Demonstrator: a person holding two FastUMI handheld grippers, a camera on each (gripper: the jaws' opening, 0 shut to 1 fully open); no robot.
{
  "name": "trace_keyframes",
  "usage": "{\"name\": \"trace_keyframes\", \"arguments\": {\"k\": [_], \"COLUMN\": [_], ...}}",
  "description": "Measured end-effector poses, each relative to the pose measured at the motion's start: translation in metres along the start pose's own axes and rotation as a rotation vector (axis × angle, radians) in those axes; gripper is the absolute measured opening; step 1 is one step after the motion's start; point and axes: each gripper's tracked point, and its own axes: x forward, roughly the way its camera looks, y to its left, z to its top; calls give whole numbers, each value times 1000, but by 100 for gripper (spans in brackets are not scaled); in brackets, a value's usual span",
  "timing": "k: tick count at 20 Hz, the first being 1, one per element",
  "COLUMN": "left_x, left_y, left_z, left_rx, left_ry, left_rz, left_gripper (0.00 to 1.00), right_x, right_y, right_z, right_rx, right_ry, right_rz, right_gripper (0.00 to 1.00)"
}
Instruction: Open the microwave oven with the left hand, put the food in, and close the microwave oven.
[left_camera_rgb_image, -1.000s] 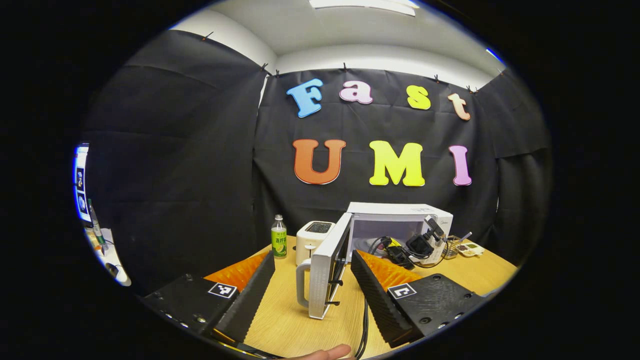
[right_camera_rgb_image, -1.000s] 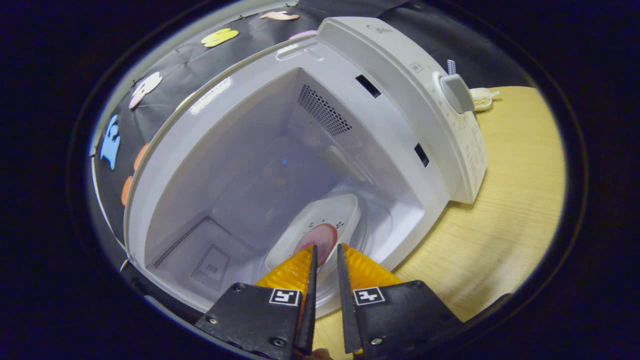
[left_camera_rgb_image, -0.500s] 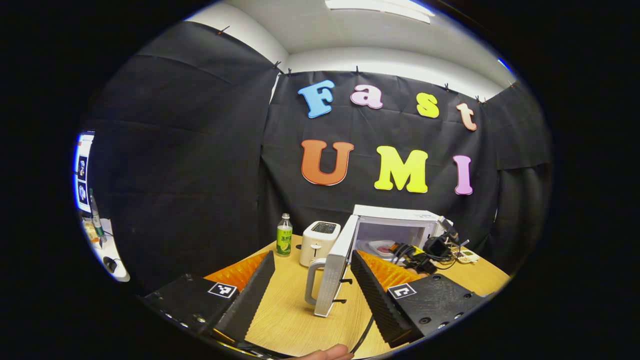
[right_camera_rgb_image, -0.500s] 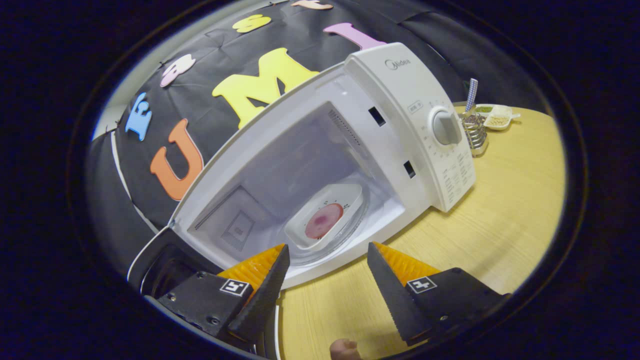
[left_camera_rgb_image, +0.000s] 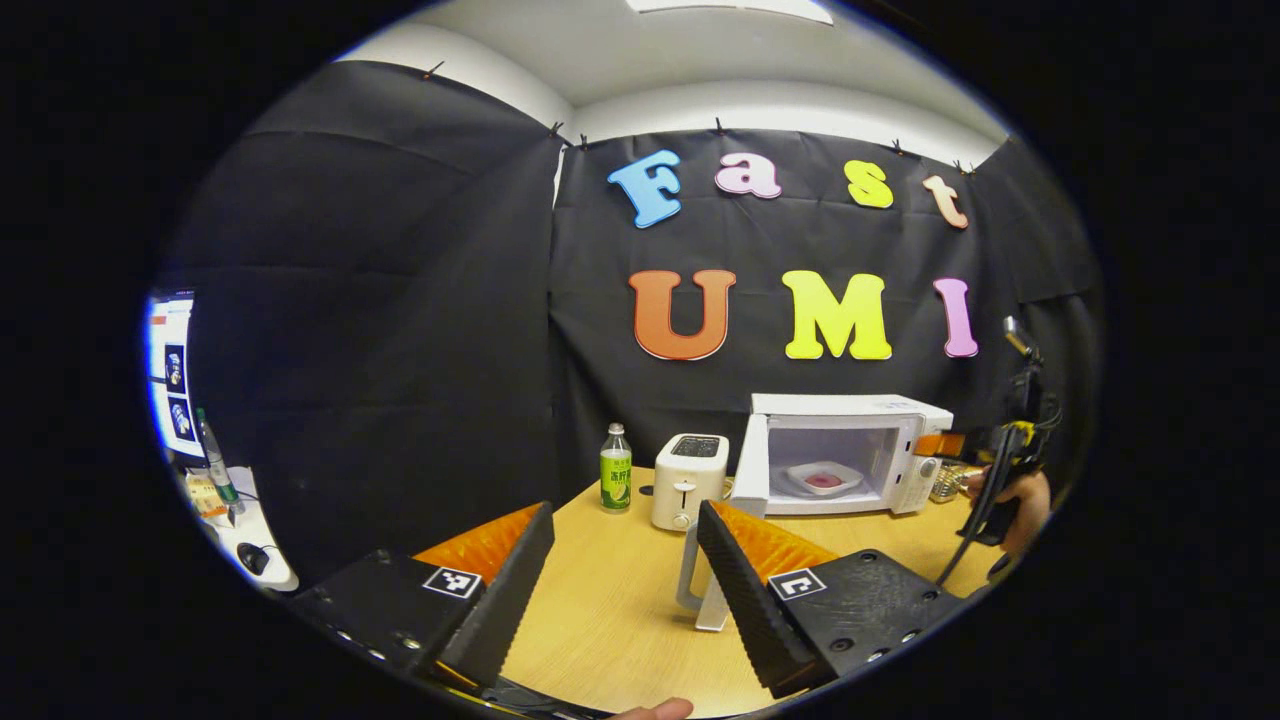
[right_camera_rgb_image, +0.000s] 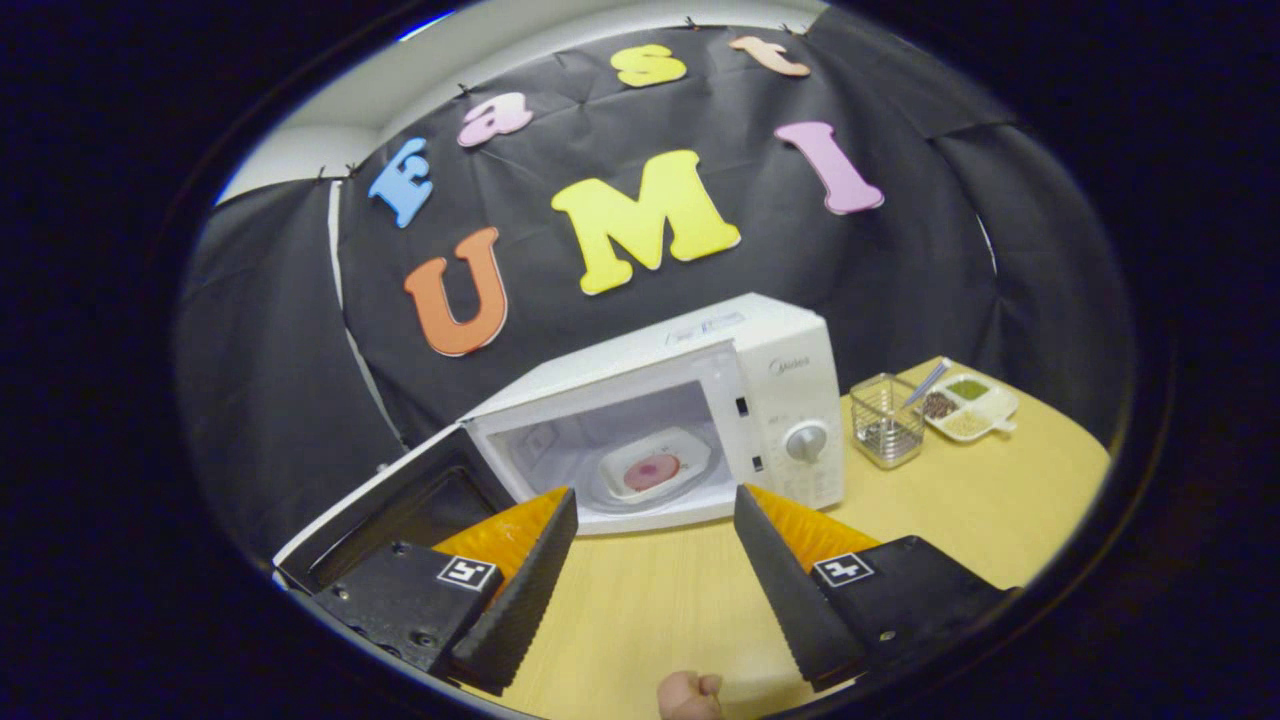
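The white microwave (right_camera_rgb_image: 790, 370) stands on the table with its door (right_camera_rgb_image: 400, 500) swung wide to the left. Inside, a white plate with pink food (right_camera_rgb_image: 655, 468) rests on the turntable. My right gripper (right_camera_rgb_image: 655, 495) is open and empty, drawn back over the table in front of the cavity. In the left gripper view the microwave (left_camera_rgb_image: 850, 410) sits further off, with the plate (left_camera_rgb_image: 822, 478) inside and the door's handle (left_camera_rgb_image: 688, 575) near me. My left gripper (left_camera_rgb_image: 625, 512) is open, holding nothing, short of the door. A hand holds the right gripper (left_camera_rgb_image: 1010, 470) at far right.
A white toaster (left_camera_rgb_image: 688, 465) and a green-labelled bottle (left_camera_rgb_image: 616, 480) stand left of the microwave. A wire basket (right_camera_rgb_image: 888, 405) and a small divided dish (right_camera_rgb_image: 968, 405) sit to its right. The wooden table (right_camera_rgb_image: 980, 500) stretches between me and the oven.
The right gripper let go of the plate inside the oven, opened, and pulled back out and away. The left gripper drew back from the door, which stays open.
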Motion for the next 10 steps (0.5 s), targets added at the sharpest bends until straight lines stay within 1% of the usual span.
{"name": "trace_keyframes", "arguments": {"k": [1, 2, 3, 4, 5, 6, 7, 8, 9, 10], "left_x": [4, 9, 15, 17, 23, 28, 31, 43, 50, 52], "left_y": [-5, -5, -3, -2, 0, 1, 1, 6, 8, 5], "left_z": [-4, -9, -14, -18, -20, -23, -24, -23, -34, -41], "left_rx": [3, 4, -1, -2, -3, 6, 29, 44, 36, 27], "left_ry": [7, 21, 34, 47, 46, 48, 29, 30, 43, 59], "left_rz": [-25, -34, -34, -35, -26, -26, -26, 17, 1, -17], "left_gripper": [72, 54, 44, 31, 36, 17, 14, 7, 0, 0], "right_x": [-16, -32, -48, -60, -71, -83, -94, -105, -117, -125], "right_y": [-2, -8, -14, -20, -26, -35, -43, -48, -52, -58], "right_z": [11, 23, 33, 41, 51, 57, 65, 70, 73, 75], "right_rx": [-6, -14, -27, -43, -66, -91, -115, -139, -161, -181], "right_ry": [-18, -31, -40, -49, -65, -76, -95, -107, -115, -116], "right_rz": [12, 14, 17, 17, 19, 11, 1, -1, -6, -9], "right_gripper": [90, 89, 89, 100, 100, 100, 100, 100, 100, 90]}}
